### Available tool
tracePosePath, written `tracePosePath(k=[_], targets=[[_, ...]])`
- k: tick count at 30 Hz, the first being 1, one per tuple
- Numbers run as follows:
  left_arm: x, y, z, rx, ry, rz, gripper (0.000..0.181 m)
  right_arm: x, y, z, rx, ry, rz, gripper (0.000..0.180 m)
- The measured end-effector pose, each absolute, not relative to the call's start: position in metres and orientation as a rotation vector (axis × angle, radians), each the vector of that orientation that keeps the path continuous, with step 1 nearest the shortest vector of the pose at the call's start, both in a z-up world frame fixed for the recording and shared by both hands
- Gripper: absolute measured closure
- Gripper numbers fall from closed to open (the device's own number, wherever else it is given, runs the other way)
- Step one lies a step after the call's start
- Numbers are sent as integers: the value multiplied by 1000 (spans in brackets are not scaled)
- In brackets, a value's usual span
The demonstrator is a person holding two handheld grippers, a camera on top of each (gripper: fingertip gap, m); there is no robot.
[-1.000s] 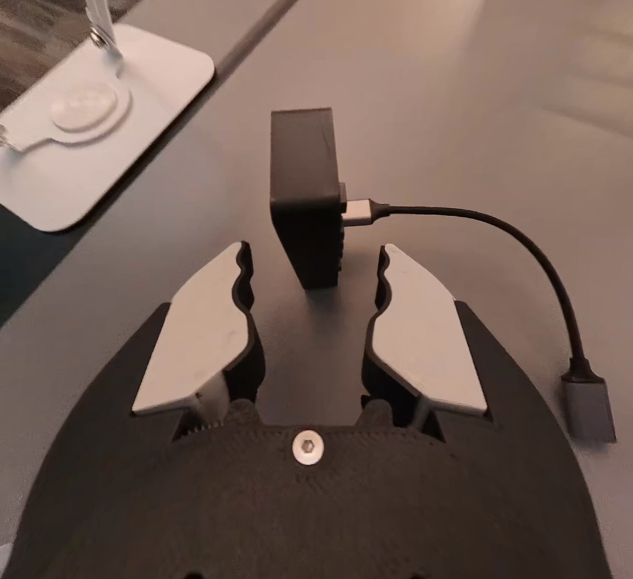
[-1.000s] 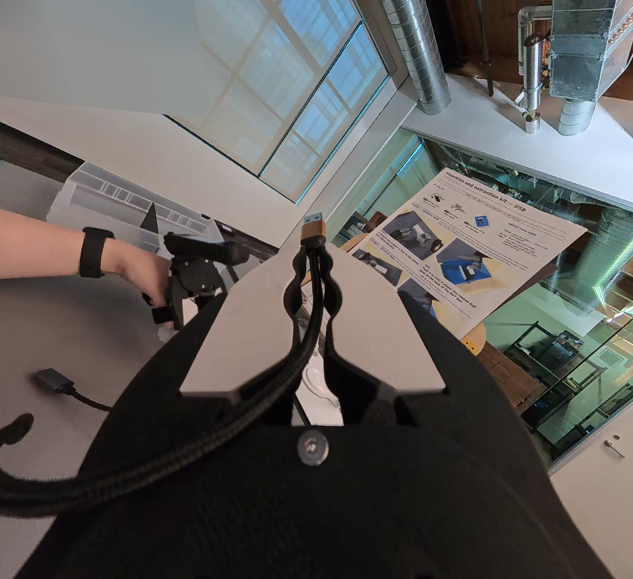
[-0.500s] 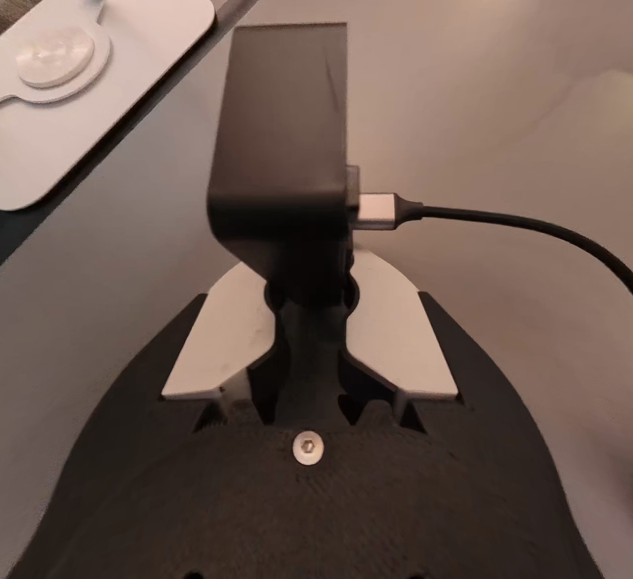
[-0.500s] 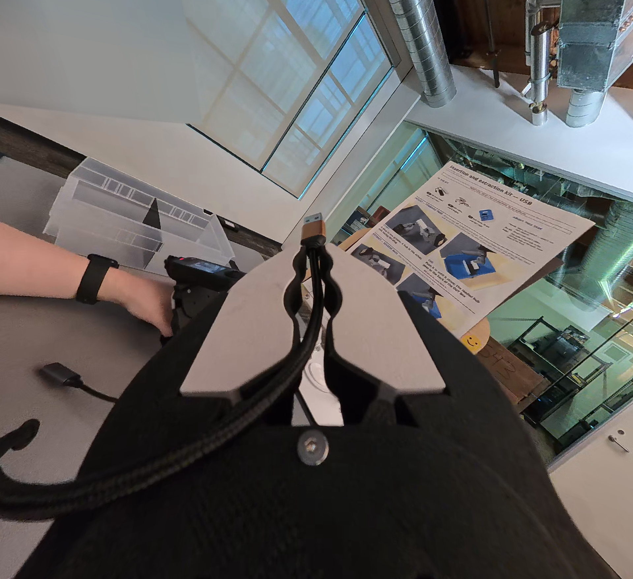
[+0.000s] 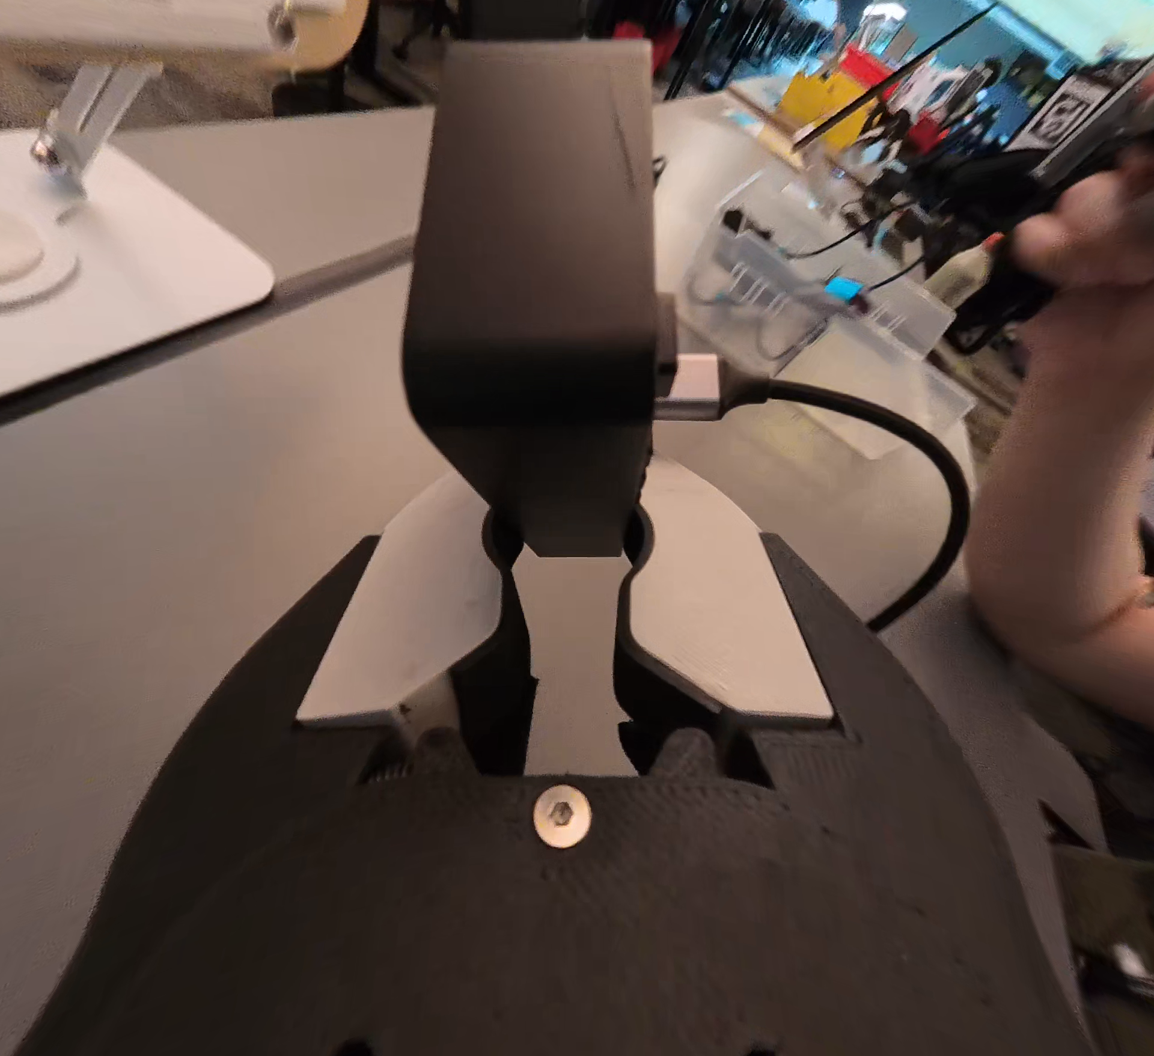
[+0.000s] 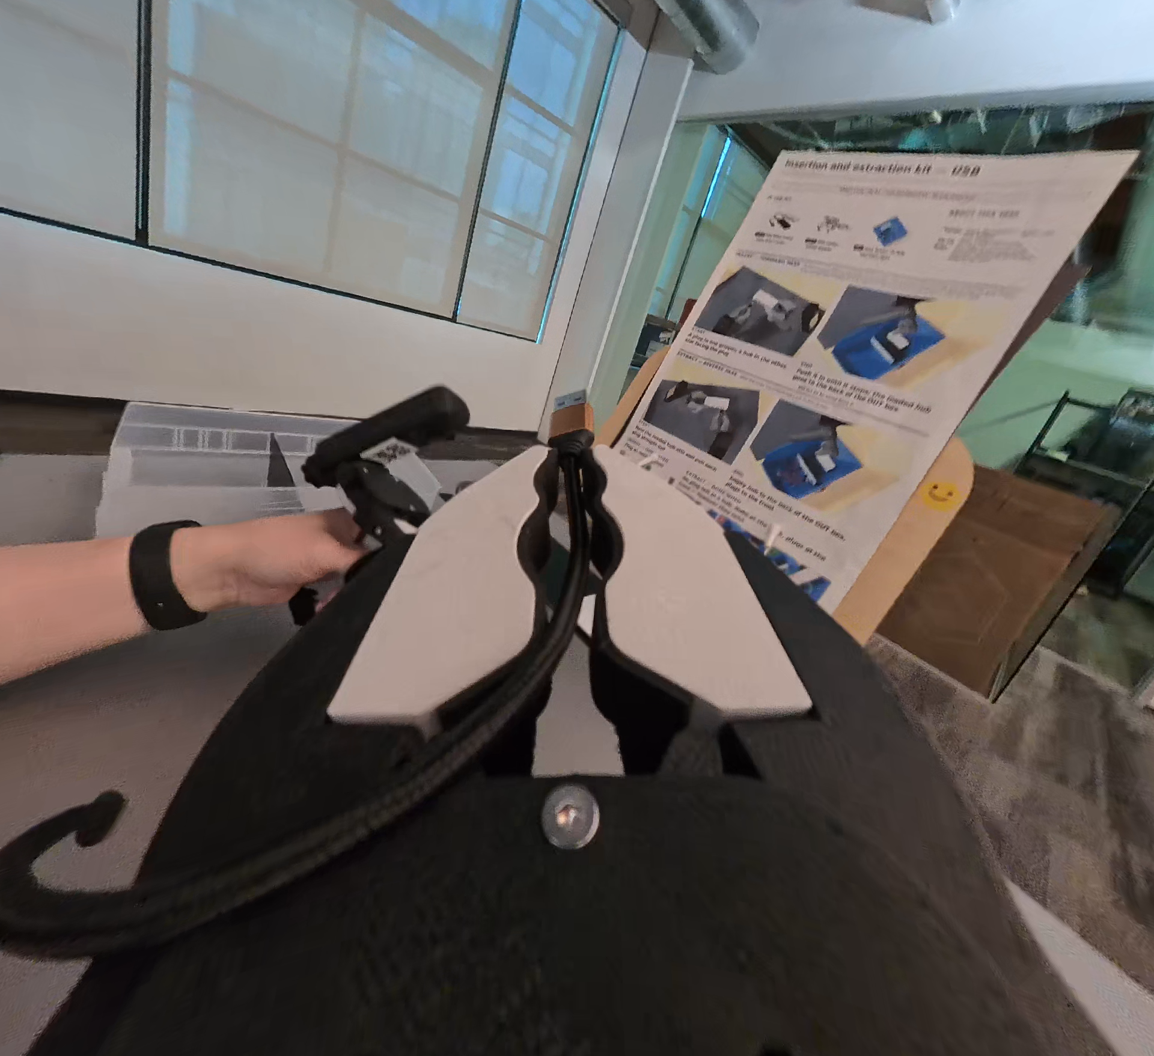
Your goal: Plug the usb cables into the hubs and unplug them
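Note:
My left gripper (image 5: pixel 569 517) is shut on the lower end of a black box-shaped hub (image 5: pixel 537 252) and holds it upright above the grey table (image 5: pixel 187 526). A silver plug (image 5: pixel 693 388) with a short black cable (image 5: pixel 937 520) sits in the hub's right side. My right gripper (image 6: pixel 569 454) is shut on a black braided USB cable (image 6: pixel 437 764). Its copper-coloured plug (image 6: pixel 567 417) with a blue tip sticks out past the fingertips, raised in the air. The other gripper (image 6: pixel 381 464) and the hand holding it show at the left of the right wrist view.
A white stand base (image 5: pixel 125 277) sits at the table's left. It carries a slanted instruction sheet (image 6: pixel 874 351). A clear plastic bin (image 5: pixel 830 326) stands at the far right of the table, also seen in the right wrist view (image 6: pixel 206 464). A person's forearm (image 5: pixel 1061 526) is at right. Tip to tip, the grippers are about 20 centimetres apart.
My left gripper closed on the hub and lifted it off the table, tilting the view up. My right gripper tilted down towards level, still shut on the braided cable.

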State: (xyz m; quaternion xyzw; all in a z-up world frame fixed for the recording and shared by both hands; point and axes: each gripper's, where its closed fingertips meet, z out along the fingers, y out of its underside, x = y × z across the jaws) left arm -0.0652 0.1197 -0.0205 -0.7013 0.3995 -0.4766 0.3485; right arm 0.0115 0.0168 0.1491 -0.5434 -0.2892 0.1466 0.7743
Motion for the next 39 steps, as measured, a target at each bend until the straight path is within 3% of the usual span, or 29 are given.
tracePosePath(k=[6,13,39], targets=[[-64,101,23,-1729,1031,-1046,153,-20,25,132,-1275,-634,266,173],[-59,94,31,-1676,1056,-769,153,-47,30,112,-1349,-649,150,173],[-54,86,54,-1525,922,-668,153,-50,37,100,-1400,-625,242,173]])
